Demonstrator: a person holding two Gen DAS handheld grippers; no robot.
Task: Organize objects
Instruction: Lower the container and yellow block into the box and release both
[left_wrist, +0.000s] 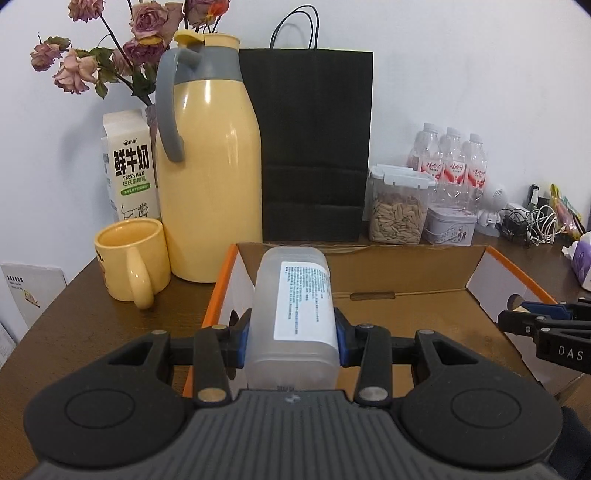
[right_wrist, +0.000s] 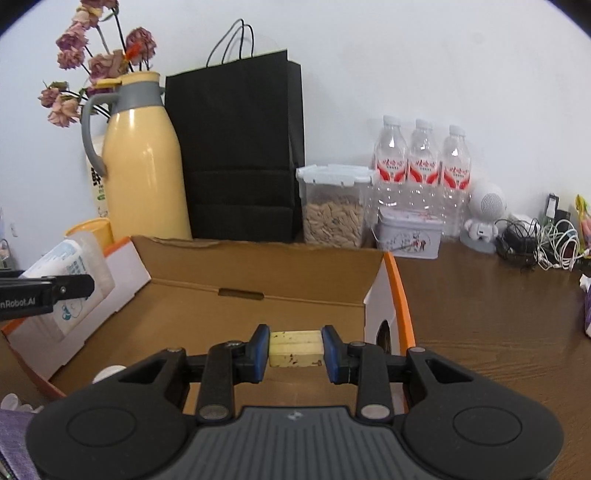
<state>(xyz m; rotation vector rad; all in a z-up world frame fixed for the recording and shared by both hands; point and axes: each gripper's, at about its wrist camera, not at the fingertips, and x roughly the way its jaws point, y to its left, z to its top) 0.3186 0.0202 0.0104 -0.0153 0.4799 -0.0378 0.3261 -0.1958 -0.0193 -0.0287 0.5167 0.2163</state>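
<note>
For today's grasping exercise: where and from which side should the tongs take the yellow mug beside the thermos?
Probably best by the yellow mug handle, coming in from the near side. The mug stands upright with its handle turned toward the camera, while the thermos crowds its right side and the milk carton stands behind.

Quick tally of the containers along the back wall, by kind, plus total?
Water bottles: 3
Yellow thermos jug: 1
Milk carton: 1
Black paper bag: 1
Clear seed container: 1
Tin box: 1
Total: 8
</note>
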